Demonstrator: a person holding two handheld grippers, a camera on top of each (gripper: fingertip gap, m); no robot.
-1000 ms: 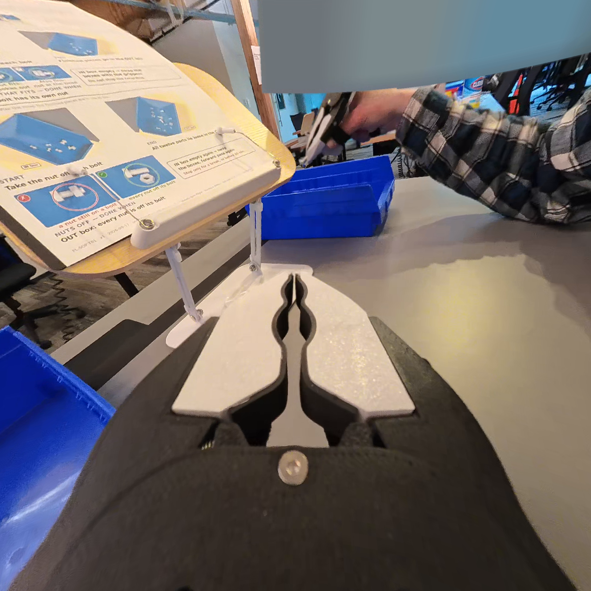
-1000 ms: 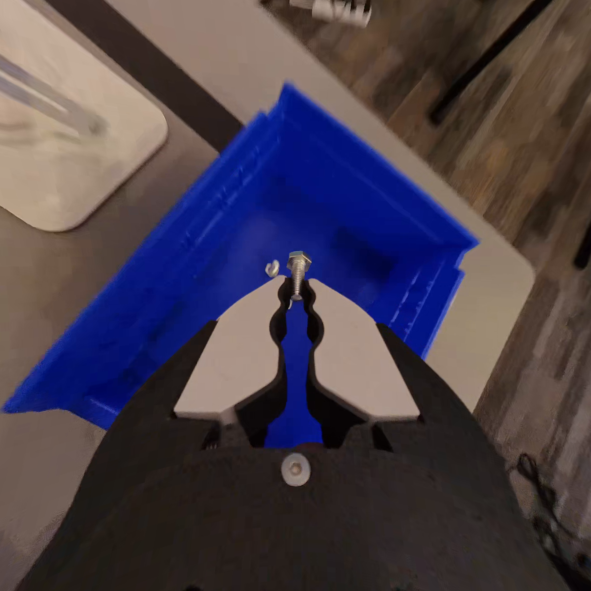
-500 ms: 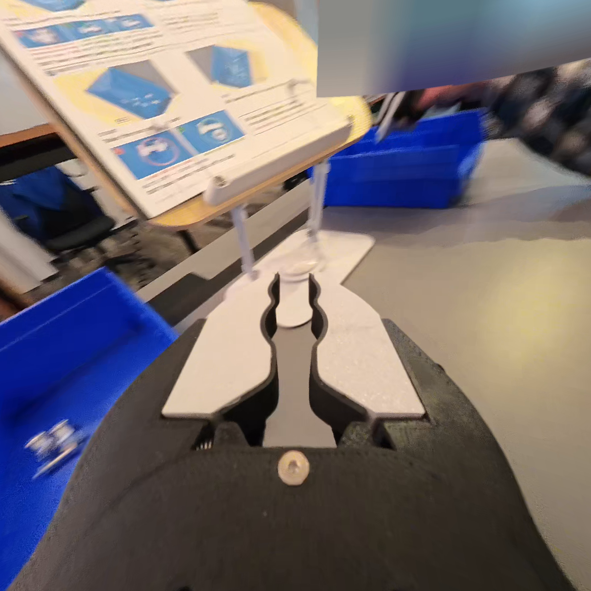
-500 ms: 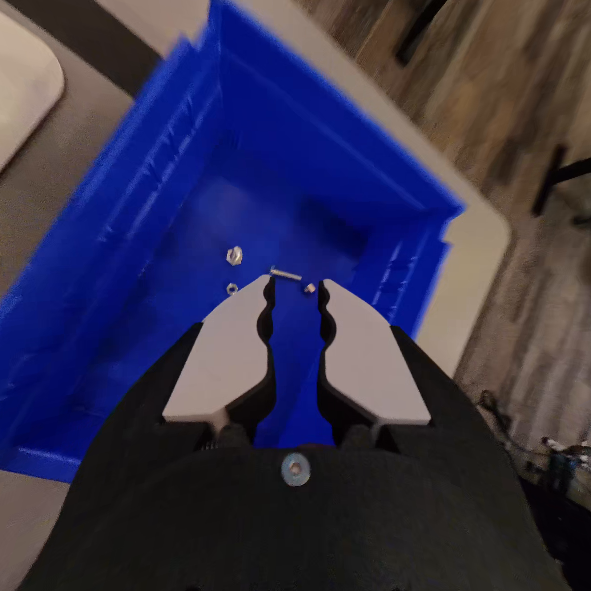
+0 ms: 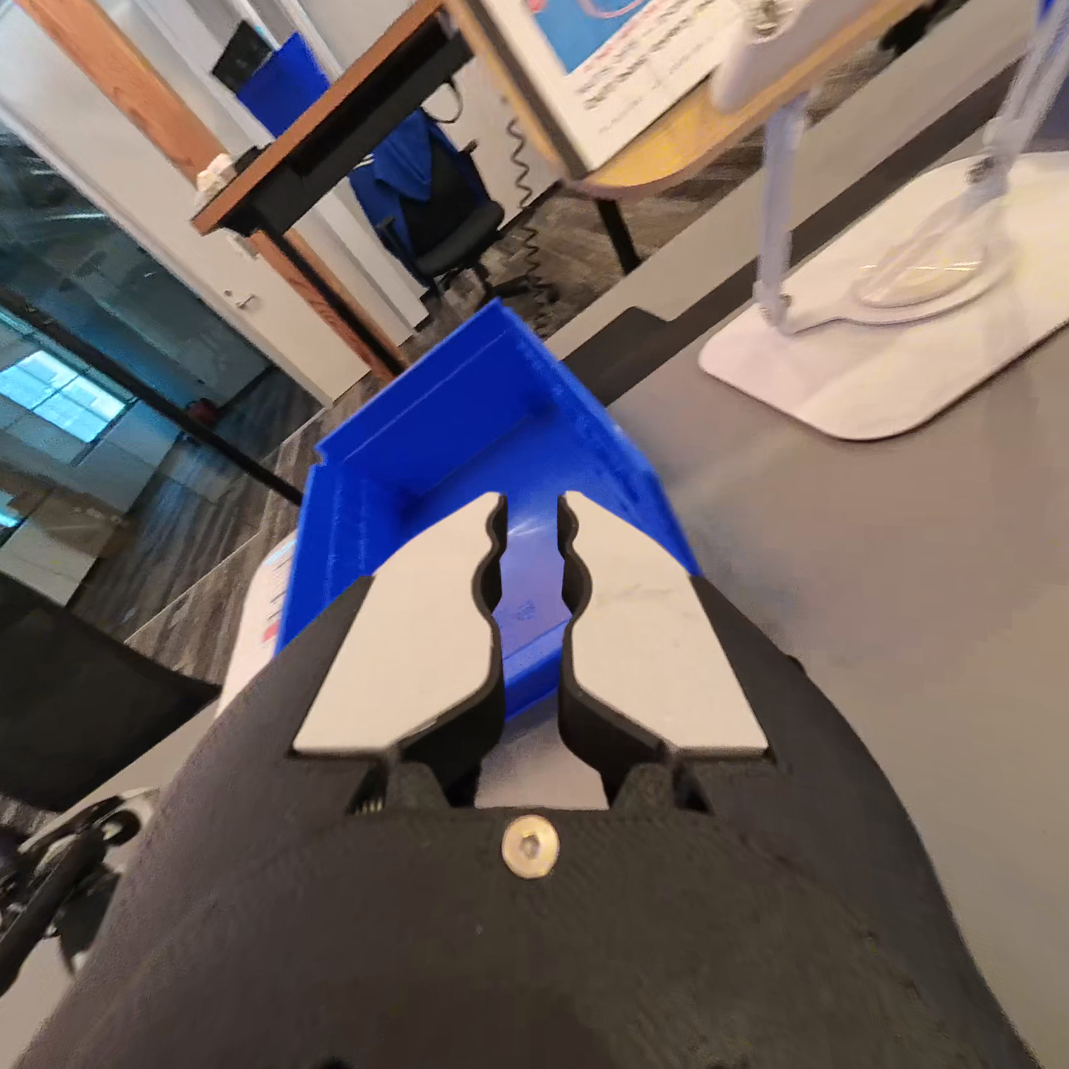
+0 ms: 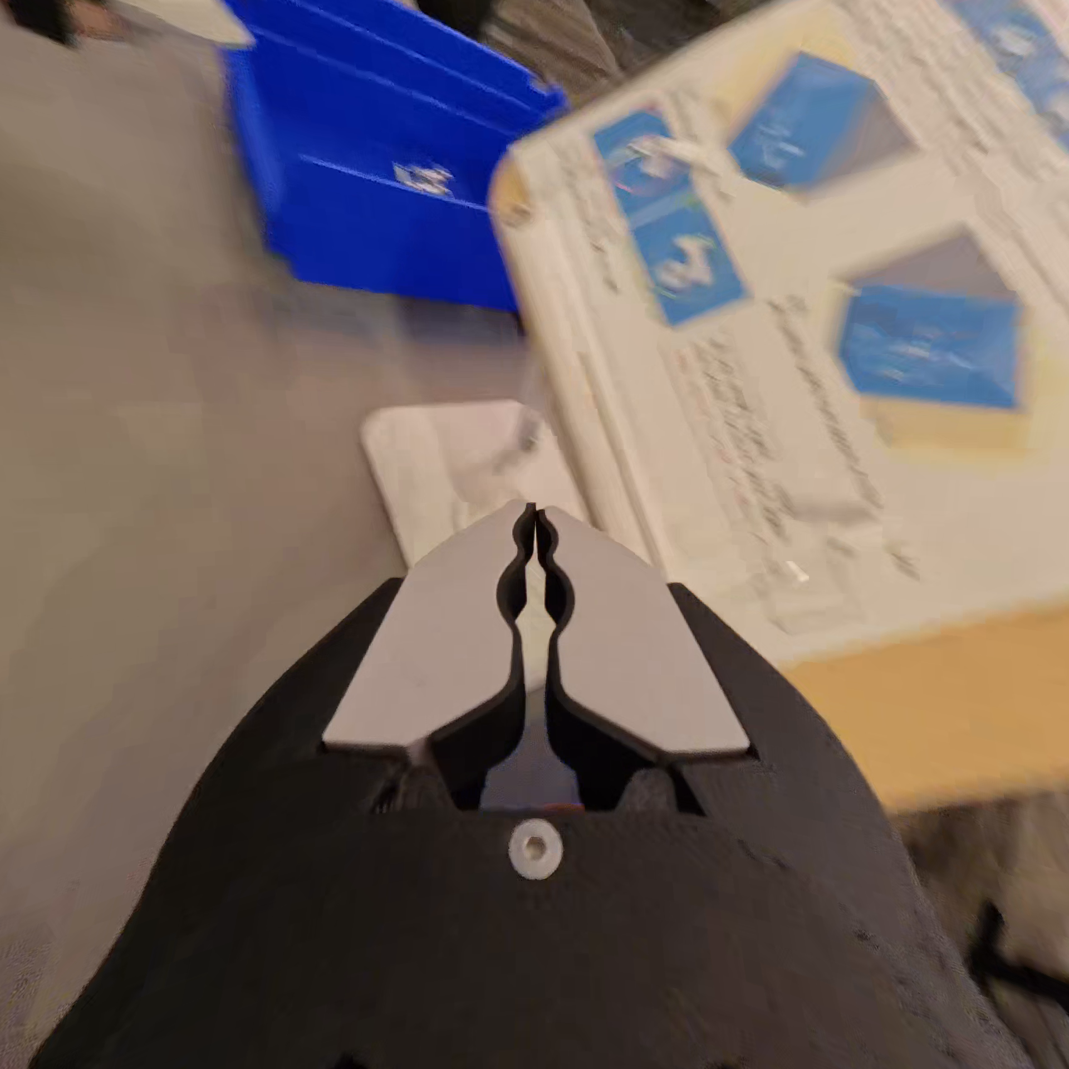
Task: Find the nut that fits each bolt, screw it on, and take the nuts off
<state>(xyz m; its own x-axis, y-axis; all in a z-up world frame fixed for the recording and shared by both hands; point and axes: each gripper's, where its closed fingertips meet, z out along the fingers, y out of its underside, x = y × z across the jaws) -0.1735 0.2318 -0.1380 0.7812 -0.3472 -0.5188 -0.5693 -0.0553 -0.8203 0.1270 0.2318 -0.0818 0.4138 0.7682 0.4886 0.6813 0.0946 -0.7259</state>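
Hovering over the near end of a blue plastic bin (image 5: pixel 463 439) at frame centre, the left claw (image 5: pixel 532 503) stands apart and empty; its hardware barely shows. The right claw (image 6: pixel 533 512), pressed together on nothing, points at a white stand base (image 6: pixel 439 463), with that bin's small blurred metal parts (image 6: pixel 422 176) far off upper left, so the left claw is nearer.

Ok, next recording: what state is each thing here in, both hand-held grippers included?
Left hand-held gripper: jaws apart, nothing between them, over a bin.
Right hand-held gripper: tips together, nothing held.
Blue plastic bin under the left gripper: upright, open-topped; contents mostly hidden.
Blue plastic bin across the grey table: upright, small metal parts inside.
White instruction board on its stand: propped at a tilt.
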